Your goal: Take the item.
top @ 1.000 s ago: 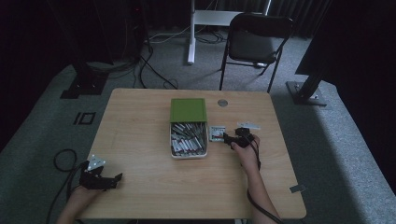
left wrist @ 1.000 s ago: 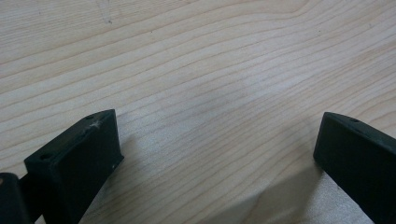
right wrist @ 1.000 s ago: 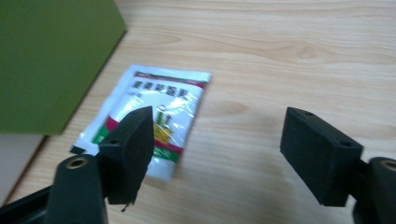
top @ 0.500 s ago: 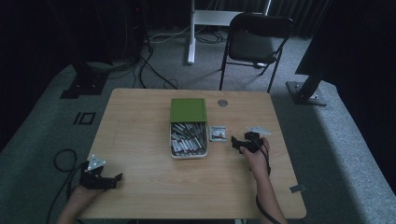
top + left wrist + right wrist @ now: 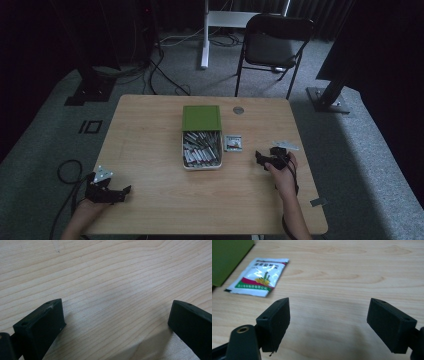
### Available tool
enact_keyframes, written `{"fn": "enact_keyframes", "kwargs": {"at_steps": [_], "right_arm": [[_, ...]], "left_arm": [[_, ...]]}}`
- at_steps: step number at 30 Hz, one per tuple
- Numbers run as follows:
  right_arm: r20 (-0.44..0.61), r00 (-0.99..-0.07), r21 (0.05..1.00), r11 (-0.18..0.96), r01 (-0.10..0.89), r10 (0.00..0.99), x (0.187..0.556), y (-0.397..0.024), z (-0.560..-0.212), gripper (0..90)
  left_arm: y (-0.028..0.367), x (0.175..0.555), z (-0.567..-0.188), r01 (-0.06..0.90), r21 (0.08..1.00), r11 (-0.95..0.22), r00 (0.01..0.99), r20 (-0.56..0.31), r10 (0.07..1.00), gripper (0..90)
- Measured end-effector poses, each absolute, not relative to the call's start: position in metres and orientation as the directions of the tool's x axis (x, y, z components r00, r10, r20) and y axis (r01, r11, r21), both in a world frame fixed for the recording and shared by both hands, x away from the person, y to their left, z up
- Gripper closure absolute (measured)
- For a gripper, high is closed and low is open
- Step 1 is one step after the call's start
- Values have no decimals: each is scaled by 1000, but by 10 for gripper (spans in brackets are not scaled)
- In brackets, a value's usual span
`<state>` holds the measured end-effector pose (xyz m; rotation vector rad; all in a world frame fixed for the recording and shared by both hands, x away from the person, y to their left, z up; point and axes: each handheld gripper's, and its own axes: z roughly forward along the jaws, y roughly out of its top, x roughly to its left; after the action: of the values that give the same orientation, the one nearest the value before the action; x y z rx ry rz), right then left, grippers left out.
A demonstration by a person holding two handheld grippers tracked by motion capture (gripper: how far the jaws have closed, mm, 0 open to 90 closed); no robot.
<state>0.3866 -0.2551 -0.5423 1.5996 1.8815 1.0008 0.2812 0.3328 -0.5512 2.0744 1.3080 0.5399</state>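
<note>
Resting our left tongs (image 5: 114,192) near the front left corner of the wooden desk (image 5: 150,145), we keep them spread wide with nothing between them; in the left gripper view (image 5: 113,322) they frame bare wood grain. At mid-desk sits an open box (image 5: 201,150) packed with small grey metal pieces, its green lid (image 5: 201,117) lying at the far end of it. Just to the right of the box lies a small sachet (image 5: 233,142), white with a green and red label, flat on the wood and apart from both the box and our tools. Further right, our right tongs (image 5: 263,159) hover close above the desk, near the sachet but not touching it. Their jaws have just been opening and now stand spread, empty; in the right gripper view (image 5: 328,322) the sachet (image 5: 259,276) lies ahead and to the left of them, beside the green box's edge (image 5: 227,260). A small round disc (image 5: 238,110) sits near the far edge.
</note>
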Motion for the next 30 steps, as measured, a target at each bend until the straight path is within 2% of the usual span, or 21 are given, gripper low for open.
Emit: {"fn": "enact_keyframes", "kwargs": {"at_steps": [16,30], "right_arm": [[85,-164,788,34,615,983,352,-284,-536,163],[74,-117,779,16,627,990,325,-307,-544,163]], "left_arm": [[333,281,-551,651,689,-317,426,14,905,14],[333,281,-551,651,688,-320,427,15,904,14]]}}
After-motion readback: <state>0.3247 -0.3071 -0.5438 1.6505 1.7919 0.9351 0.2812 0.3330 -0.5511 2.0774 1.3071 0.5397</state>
